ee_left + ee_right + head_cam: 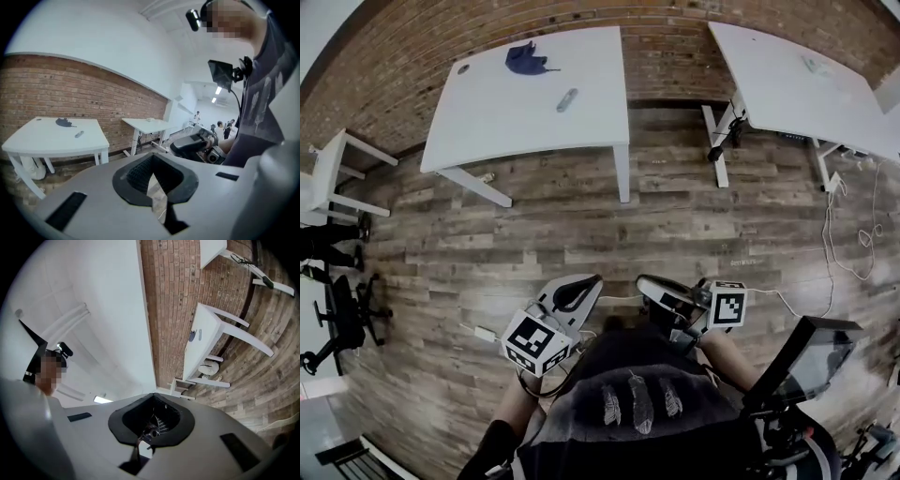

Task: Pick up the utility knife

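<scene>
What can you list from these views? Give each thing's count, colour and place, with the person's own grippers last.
left table: one, white, by the brick wall
right table: one, white, upper right
utility knife: one, grey, on the left table
cloth: one, dark blue, on the left table, beyond the knife
chair: one, white, far left
office chair: one, black, lower left
cable: white, on the wood floor, right
screen: one, black, lower right
left gripper: one, white with black pads, shut, empty, low centre
right gripper: one, same colours, shut, empty, beside it
</scene>
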